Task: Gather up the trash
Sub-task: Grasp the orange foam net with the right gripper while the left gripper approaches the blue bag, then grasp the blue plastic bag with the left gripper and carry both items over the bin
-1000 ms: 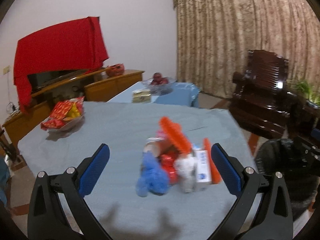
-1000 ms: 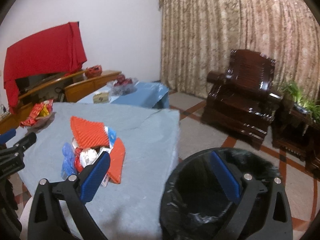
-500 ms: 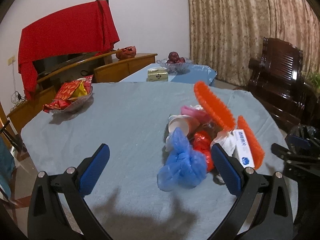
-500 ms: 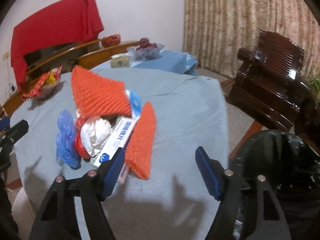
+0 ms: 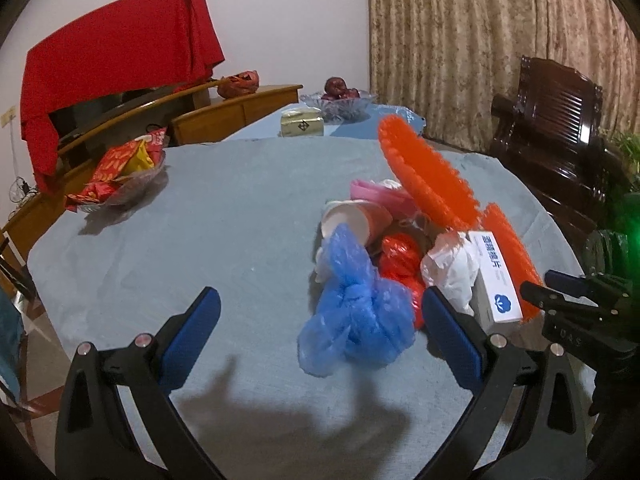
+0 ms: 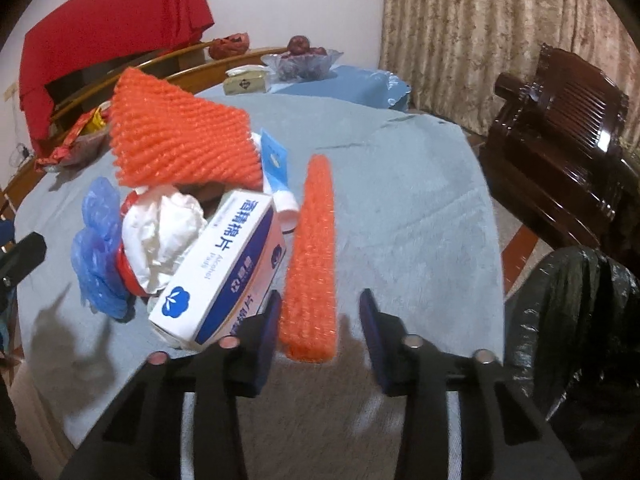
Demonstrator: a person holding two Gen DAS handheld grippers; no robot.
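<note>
A pile of trash lies on the grey-blue tablecloth: a blue plastic bag, a paper cup, a red wrapper, crumpled white paper, a white box and two orange foam nets. My left gripper is open, low over the table, with the blue bag just ahead between its fingers. My right gripper is closing around the near end of the narrow orange net. Its left pad is at the net's edge, with a gap on the right. The wide orange net leans on top of the pile.
A black-lined trash bin stands off the table's right edge. A snack bowl sits at the table's far left. A second table behind carries a fruit bowl and a tissue box. A dark wooden armchair stands to the right.
Both grippers have come down and closer to the pile. The right one swung from over the bin to the narrow orange net, and its jaws went from wide to narrow.
</note>
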